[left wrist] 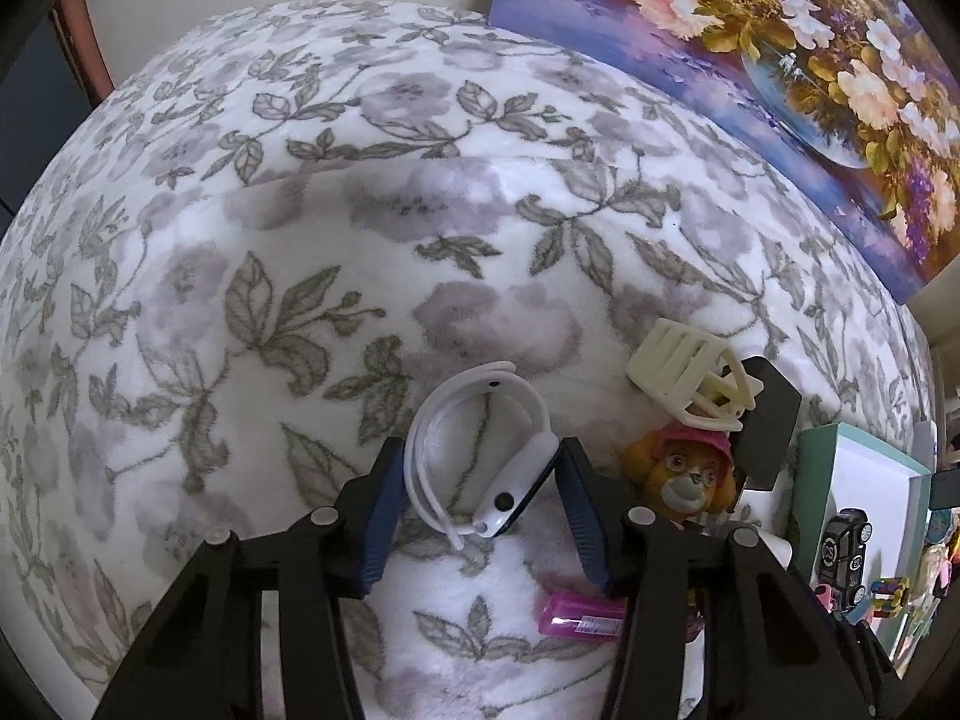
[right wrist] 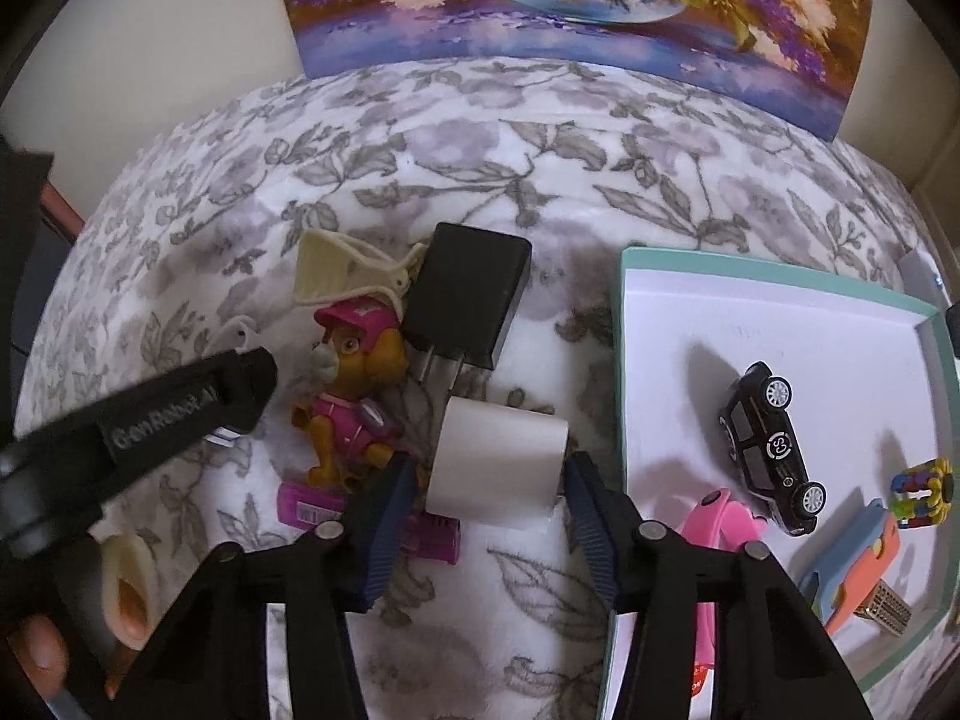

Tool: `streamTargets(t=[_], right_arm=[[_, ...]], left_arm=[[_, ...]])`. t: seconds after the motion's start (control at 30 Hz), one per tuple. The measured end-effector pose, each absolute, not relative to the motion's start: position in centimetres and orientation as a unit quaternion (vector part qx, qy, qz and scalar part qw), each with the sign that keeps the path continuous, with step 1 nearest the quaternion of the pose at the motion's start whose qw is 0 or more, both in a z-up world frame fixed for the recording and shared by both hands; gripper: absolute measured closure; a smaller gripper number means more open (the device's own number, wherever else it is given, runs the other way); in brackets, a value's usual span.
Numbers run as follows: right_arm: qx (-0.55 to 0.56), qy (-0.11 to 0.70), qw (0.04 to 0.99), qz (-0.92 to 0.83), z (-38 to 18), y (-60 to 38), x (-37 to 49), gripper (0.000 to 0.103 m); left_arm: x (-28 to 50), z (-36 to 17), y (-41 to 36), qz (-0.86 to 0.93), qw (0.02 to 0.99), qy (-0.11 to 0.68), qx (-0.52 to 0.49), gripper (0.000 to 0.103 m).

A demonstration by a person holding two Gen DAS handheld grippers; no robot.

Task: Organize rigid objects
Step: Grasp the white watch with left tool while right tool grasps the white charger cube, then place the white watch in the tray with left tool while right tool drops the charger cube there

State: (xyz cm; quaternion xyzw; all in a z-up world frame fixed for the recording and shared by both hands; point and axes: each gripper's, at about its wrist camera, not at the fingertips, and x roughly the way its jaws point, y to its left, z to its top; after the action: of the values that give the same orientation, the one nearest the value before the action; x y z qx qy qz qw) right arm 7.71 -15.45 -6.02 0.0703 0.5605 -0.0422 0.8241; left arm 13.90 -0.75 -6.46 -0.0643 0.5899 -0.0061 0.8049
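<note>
A white smartwatch (left wrist: 516, 483) with a looped white band lies on the floral blanket (left wrist: 300, 276). My left gripper (left wrist: 480, 450) is shut on it: one blue pad rests against the band, the other against the case. In the right wrist view a small white box (right wrist: 504, 438) stands on the blanket, and my right gripper (right wrist: 491, 463) is shut on it, pads on its left and right sides. To its right sits a teal-rimmed white tray (right wrist: 780, 294) holding a black toy car (right wrist: 774, 450).
Left of the box lie a dog figure in pink (right wrist: 354, 396), a black charger (right wrist: 468, 306), a cream lattice piece (right wrist: 348, 276) and a pink packet (right wrist: 306, 507). The tray also holds a pink toy (right wrist: 726, 516) and other small toys. A flower painting (right wrist: 570, 18) leans at the back.
</note>
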Motion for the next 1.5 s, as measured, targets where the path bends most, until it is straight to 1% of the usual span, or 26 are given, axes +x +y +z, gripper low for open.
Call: streamTargets(t=[0.07,0.47,0.7,0.87,1.1,1.5], right_arm=[[0.062,0.559,0.826,-0.045,-6.0,-15.3,7.6,0.054],[0.08,0.55,0.831,-0.032,-5.1,-15.7,7.0,0.055],[0.098,0.529,0.843,-0.02,-2.6,-16.0,6.1,0.055],[0.103,0.514,0.851,-0.023,-1.0,-16.8,5.7,0.055],[0.125,0.5,0.856,-0.045,0.3,-20.1,4.9,0.055],[0.168,0.5,0.841,-0.116,-0.3,-27.6,3.3,0.055]], left_arm=[[13.9,-6.2,-0.6,-0.005,0.806,0.589,-0.065,0.051],[13.2,-3.0,0.9,0.014,0.824,0.562,-0.076,0.051],[12.3,0.4,1.6,0.02,0.845,0.527,-0.085,0.051],[11.9,2.0,1.6,0.022,0.852,0.515,-0.086,0.051],[11.2,2.4,-0.1,0.018,0.853,0.517,-0.073,0.051],[9.7,2.8,-4.8,-0.013,0.853,0.52,-0.04,0.051]])
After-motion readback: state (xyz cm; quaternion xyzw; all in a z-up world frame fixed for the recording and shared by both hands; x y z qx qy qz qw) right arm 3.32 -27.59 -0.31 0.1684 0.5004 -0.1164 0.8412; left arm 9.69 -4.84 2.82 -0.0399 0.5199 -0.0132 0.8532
